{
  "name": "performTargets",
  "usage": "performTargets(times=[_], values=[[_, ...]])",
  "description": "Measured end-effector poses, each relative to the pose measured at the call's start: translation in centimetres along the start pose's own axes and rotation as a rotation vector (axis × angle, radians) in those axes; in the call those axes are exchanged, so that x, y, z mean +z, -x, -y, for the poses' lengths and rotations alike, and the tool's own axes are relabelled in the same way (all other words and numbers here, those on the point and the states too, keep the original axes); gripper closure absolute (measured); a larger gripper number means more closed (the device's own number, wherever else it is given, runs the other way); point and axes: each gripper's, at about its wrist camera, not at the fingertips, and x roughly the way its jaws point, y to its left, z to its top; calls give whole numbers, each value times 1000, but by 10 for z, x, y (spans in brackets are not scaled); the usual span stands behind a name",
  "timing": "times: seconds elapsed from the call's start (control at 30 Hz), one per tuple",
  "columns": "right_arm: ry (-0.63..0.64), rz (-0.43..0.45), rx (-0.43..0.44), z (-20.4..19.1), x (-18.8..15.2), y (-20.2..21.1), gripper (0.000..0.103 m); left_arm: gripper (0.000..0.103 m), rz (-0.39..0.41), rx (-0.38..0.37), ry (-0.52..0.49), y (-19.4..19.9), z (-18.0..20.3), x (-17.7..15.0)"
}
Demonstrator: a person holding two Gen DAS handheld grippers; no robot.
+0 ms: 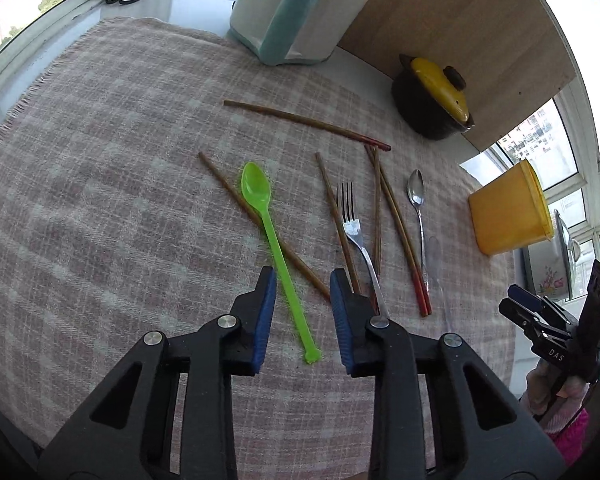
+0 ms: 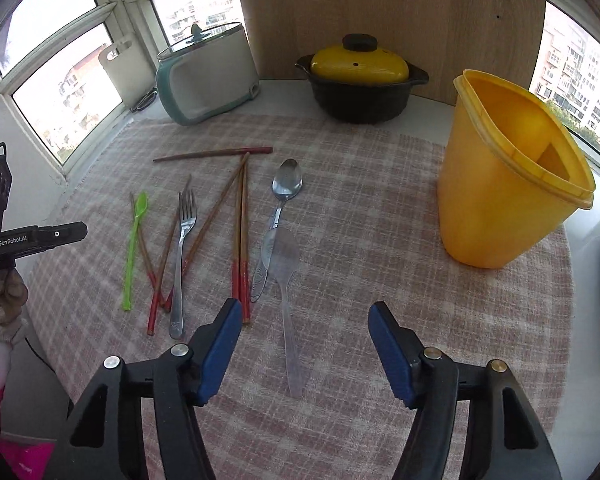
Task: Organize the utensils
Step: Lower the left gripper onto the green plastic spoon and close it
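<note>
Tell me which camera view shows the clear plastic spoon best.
The right wrist view: the clear plastic spoon lies whole on the checked cloth, beside the metal spoon. In the left wrist view it is only a faint, barely visible shape.

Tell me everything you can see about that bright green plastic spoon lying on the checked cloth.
The bright green plastic spoon is one translucent piece: a small oval bowl facing up, a long thin handle and a small flared tab at the end. It lies flat on the pink-and-cream checked cloth, leftmost of the utensils. Its handle crosses over a brown wooden chopstick. The open left gripper frames the handle between its blue pads without gripping it; whether a pad touches it cannot be told. It looks clean and unbroken.
</note>
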Motion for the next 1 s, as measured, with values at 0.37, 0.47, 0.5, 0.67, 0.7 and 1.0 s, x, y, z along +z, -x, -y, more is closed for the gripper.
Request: performTargets(times=[0.37,0.47,0.5,0.67,0.7,1.0], values=[[11,-181,81,2,11,-49,62,88,-98,-5,62,-50,-19,15],[11,-204,93,0,15,-57,63,88,-109,1,69,-58,-20,18],[22,-208,86,-1,17,-60,63,88,-116,2,67,-60,-20,19],[30,-236,88,-3,22,-71,65,88,-137,28,42,-69,-15,18],[35,-241,85,-4,23,-72,66,88,-141,33,38,-72,-14,19],[54,-284,87,-10,31,-91,70,94,-127,106,-22,-87,5,25]])
